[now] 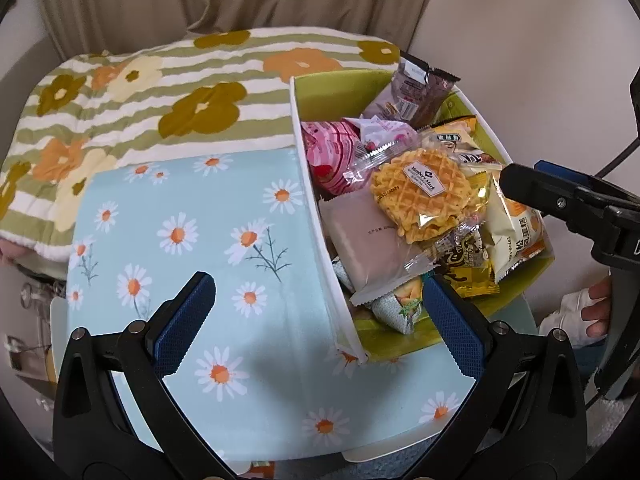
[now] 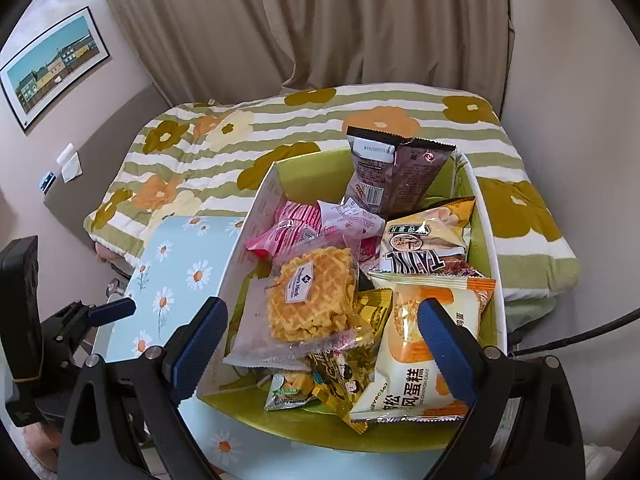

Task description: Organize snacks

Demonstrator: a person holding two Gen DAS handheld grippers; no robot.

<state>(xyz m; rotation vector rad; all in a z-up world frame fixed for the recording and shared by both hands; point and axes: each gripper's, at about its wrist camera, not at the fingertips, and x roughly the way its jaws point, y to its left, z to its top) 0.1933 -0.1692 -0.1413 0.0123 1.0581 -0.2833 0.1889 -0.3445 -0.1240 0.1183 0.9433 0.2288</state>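
From the left wrist camera, the left gripper (image 1: 320, 300) is hovering with its jaws spread wide and nothing between them, above the daisy tablecloth (image 1: 192, 240). Ahead and to its right, the box (image 1: 320, 216) with the green inside is sitting heaped with packets: a waffle (image 1: 428, 196) lying on top, a pale pink packet (image 1: 368, 244) under it, a bright pink packet (image 1: 332, 156) further ahead, and a dark brown packet (image 1: 416, 96) leaning at the far end. The right gripper (image 1: 516, 184) is reaching in from the right over the box's edge; whether it is spread cannot be told from here. From the right wrist camera, the right gripper (image 2: 322, 340) is showing its jaws spread and empty, hanging directly over the near end of the box (image 2: 248, 240), with the waffle (image 2: 312, 300) just ahead between the 2 fingers and the cake packet (image 2: 424, 360) under the right finger. The left gripper (image 2: 112, 306) is sitting off to the left over the tablecloth (image 2: 180, 276), which is carrying no loose packets where it shows. As a judgement, every snack in sight is lying inside the box, loosely piled rather than sorted; this would fit gathering that is finished, or a jumble waiting to be taken out and arranged.
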